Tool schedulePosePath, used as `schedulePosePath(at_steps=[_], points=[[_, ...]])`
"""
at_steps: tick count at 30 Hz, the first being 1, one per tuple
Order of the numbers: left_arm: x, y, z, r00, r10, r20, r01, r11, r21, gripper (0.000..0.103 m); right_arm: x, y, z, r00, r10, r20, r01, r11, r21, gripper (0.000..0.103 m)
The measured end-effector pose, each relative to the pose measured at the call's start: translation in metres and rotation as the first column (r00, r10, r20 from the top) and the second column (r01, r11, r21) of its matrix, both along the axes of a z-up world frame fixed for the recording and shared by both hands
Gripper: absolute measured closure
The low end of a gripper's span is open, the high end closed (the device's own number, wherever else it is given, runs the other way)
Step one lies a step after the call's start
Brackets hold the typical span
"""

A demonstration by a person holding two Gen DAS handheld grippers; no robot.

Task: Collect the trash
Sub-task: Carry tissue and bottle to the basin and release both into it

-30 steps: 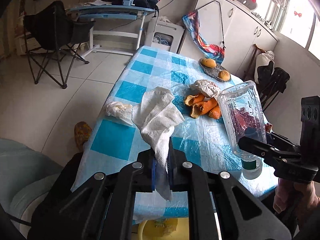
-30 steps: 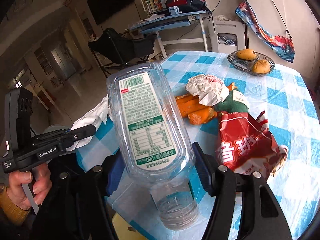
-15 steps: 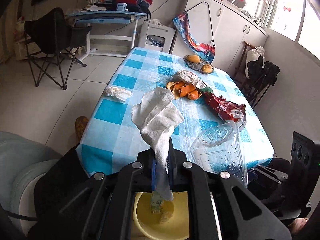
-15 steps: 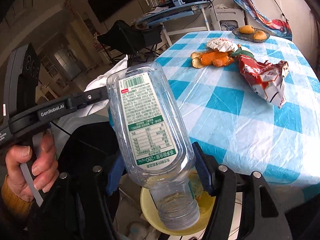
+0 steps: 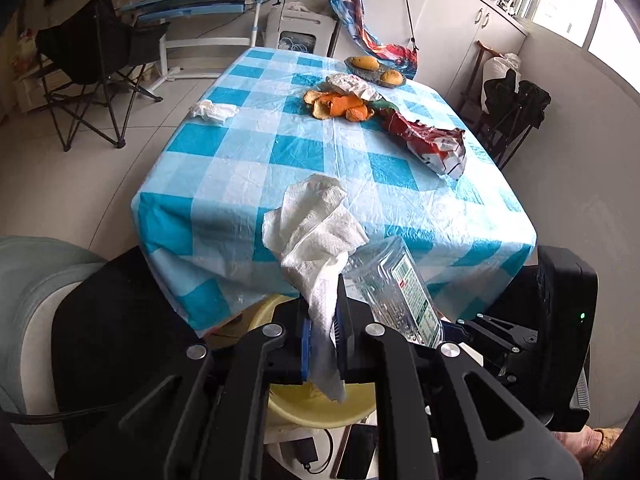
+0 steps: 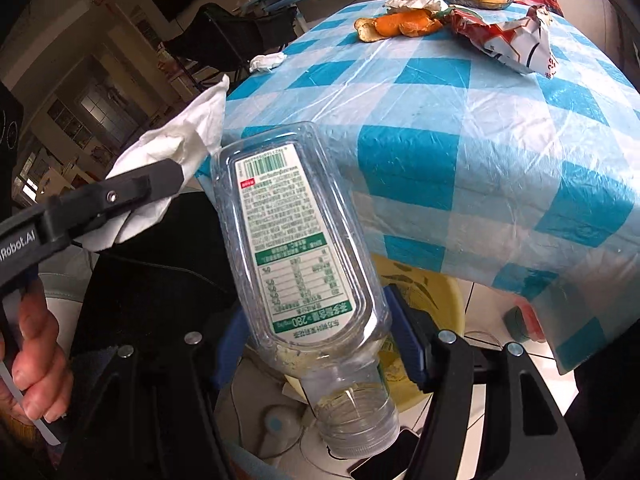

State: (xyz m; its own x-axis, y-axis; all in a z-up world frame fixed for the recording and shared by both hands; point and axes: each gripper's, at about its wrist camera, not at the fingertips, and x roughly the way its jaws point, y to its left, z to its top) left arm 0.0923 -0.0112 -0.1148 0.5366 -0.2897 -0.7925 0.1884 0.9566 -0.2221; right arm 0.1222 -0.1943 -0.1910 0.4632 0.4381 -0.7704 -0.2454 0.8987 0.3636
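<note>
From the table (image 5: 224, 200), we see peels (image 5: 340, 106) and snack bag (image 5: 432, 146) on top, a basin (image 5: 320, 408) below its near edge.

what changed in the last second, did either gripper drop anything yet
No drop yet. Both grippers pulled back off the table and sank to the yellow bin under its edge. The left gripper still pinches the paper towel; the right gripper still clamps the plastic bottle. Orange peels, snack bag and crumpled tissue stayed put.
</note>
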Motion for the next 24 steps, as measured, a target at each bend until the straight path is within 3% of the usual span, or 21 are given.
schedulePosePath(at_steps=[4,7,9,12,15,24], points=[[-0.007,-0.006,-0.015,0.998,-0.017,-0.068,0.019,1.000,0.025,0.092,-0.001,-0.010,-0.002,0.998,-0.055,-0.016,0.055,0.998,0.007,0.037],[-0.013,-0.007,-0.013,0.997,-0.014,-0.073,0.017,0.999,0.042,0.071,-0.004,-0.020,0.003,0.995,-0.096,0.002,0.096,0.995,0.026,0.033],[-0.018,-0.006,-0.004,0.999,0.004,-0.034,-0.002,0.999,0.054,0.052,-0.016,-0.025,0.007,0.993,-0.121,0.017,0.120,0.992,0.042,0.033],[-0.025,-0.005,0.013,0.999,0.019,0.039,-0.022,0.997,0.080,0.040,-0.025,-0.029,0.015,0.987,-0.157,0.040,0.155,0.986,0.064,0.032],[-0.031,-0.005,0.030,0.994,0.030,0.104,-0.040,0.995,0.096,0.032,-0.030,-0.032,0.022,0.979,-0.193,0.071,0.188,0.979,0.076,0.030],[-0.042,-0.006,0.057,0.971,0.060,0.233,-0.092,0.988,0.127,0.020,-0.043,-0.032,0.038,0.961,-0.227,0.157,0.222,0.974,0.052,0.027]])
